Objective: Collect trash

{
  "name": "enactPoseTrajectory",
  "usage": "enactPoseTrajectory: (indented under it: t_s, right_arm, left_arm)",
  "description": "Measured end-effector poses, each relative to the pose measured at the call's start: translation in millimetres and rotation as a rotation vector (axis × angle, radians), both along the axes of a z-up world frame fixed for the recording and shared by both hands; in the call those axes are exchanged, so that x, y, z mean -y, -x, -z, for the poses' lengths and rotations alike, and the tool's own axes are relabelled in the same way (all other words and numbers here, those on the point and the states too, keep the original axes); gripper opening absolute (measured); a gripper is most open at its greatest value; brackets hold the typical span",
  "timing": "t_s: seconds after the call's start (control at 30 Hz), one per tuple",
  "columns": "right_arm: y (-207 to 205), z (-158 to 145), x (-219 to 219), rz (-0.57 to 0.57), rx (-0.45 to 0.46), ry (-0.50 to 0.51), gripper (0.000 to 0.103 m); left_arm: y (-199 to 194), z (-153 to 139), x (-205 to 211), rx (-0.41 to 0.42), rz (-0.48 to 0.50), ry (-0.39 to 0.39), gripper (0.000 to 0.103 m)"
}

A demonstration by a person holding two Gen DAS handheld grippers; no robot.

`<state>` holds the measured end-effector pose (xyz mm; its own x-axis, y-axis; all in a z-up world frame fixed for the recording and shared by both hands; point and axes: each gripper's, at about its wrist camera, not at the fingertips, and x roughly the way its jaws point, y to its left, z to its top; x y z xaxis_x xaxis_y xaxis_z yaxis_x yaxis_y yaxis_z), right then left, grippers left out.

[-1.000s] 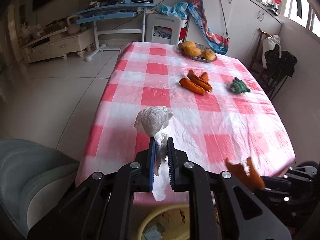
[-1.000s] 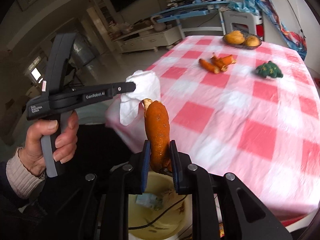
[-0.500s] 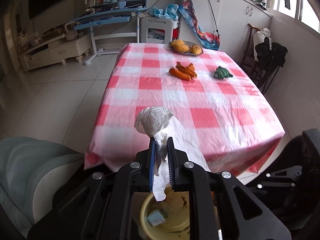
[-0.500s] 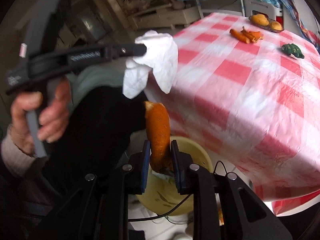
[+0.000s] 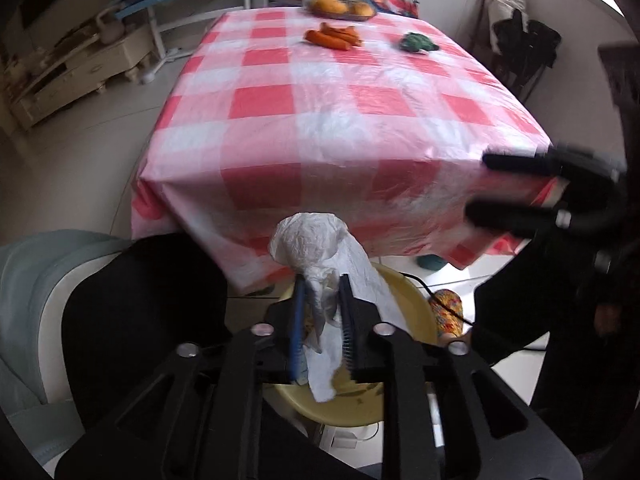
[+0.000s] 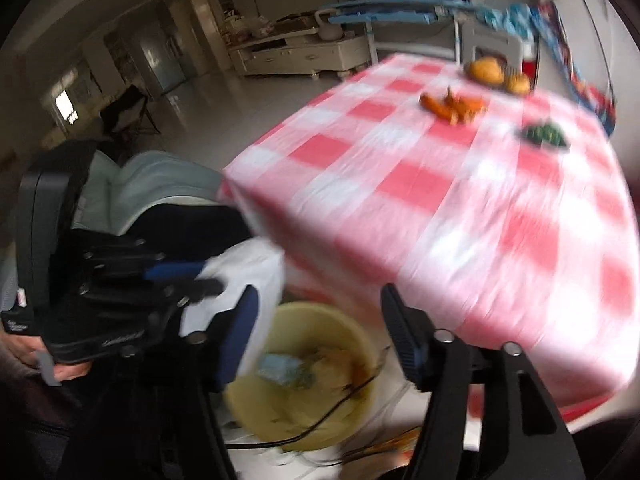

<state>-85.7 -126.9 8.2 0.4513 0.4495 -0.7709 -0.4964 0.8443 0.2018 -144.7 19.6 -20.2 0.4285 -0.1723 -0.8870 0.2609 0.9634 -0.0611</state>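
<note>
My left gripper is shut on a crumpled white tissue and holds it over a yellow bin on the floor below the table's near edge. My right gripper is open and empty above the same yellow bin, which holds scraps and a bluish wrapper. The left gripper with the tissue shows at the left of the right wrist view. The right gripper shows at the right of the left wrist view.
A table with a red and white checked cloth carries carrots, a green item and a plate of round orange fruit. A grey-green seat is at the left. A black cable crosses the bin.
Both grippers dropped from table height to the bin below the edge. The right gripper opened and the orange peel it held is gone from its jaws. The left still holds the tissue.
</note>
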Motion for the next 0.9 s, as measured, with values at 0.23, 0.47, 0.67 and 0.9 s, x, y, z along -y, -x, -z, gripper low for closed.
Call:
enactPoseTrajectory:
  t_s: [0.23,0.47,0.67,0.9]
  right_arm:
    - [-82.4,5.2,-22.6,-0.172,0.137,0.239,0.078]
    - [-132.1,28.6,-37.6,-0.388,0.195,0.328,0.095]
    - [-170.3,41.8,-23.4,-0.503,0.075,0.161,0.097]
    - [-174.3,44.5,-21.4,-0.51,0.054,0.146,0.097]
  left_arm:
    - [-31.1,-24.4,-22.9,0.201,-0.193,-0.003,0.062]
    - [-73.3,-14.8,-38.2,0.256,-0.351,0.056,0.071]
    - [-90.7,4.3,-47.8,0.227,-0.386,0.099,0.075]
    - [-87.1,0.0,-55.8,0.259,-0.375,0.169,0.079]
